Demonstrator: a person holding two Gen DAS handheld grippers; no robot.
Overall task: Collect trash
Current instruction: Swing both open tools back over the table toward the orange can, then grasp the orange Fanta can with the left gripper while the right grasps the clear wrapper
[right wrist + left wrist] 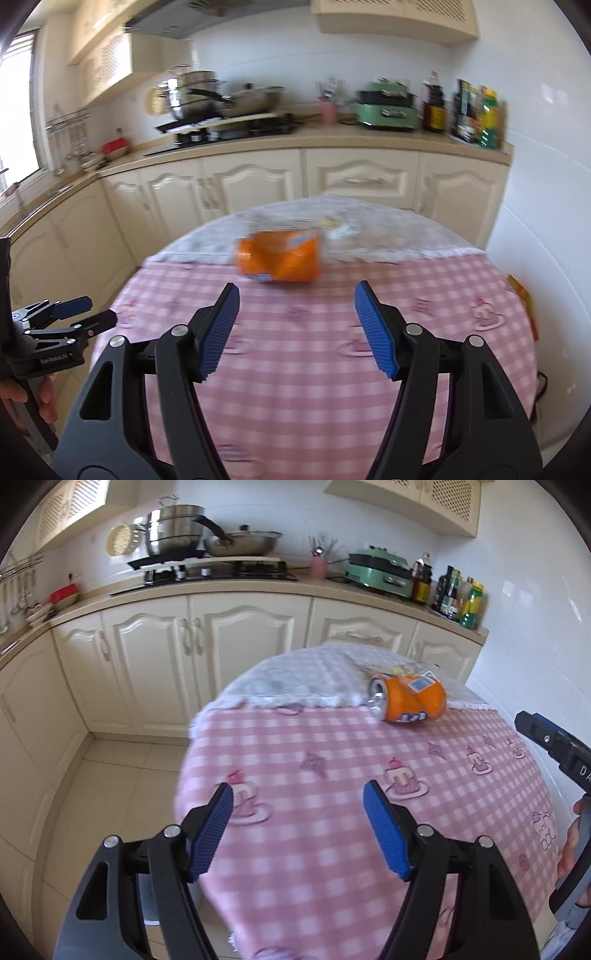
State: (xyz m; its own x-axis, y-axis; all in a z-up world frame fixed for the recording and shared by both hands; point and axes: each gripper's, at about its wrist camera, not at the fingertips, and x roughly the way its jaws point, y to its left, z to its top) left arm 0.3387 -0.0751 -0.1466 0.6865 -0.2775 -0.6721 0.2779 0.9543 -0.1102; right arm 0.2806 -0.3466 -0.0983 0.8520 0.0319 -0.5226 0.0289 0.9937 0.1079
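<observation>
A crushed orange soda can (410, 698) lies on its side on the round table with a pink checked cloth (332, 775), near the far part. It also shows in the right wrist view (280, 258), blurred. A small crumpled wrapper (334, 224) lies just behind it. My left gripper (298, 794) is open and empty above the table's near left side, well short of the can. My right gripper (296, 295) is open and empty, a short way in front of the can. Each gripper shows at the edge of the other's view.
The table (406, 295) stands by a white wall on the right. Behind it runs a kitchen counter (221, 587) with a stove, pots, a green appliance (380, 572) and bottles (458, 598). Cream cabinets and tiled floor (110, 775) lie to the left.
</observation>
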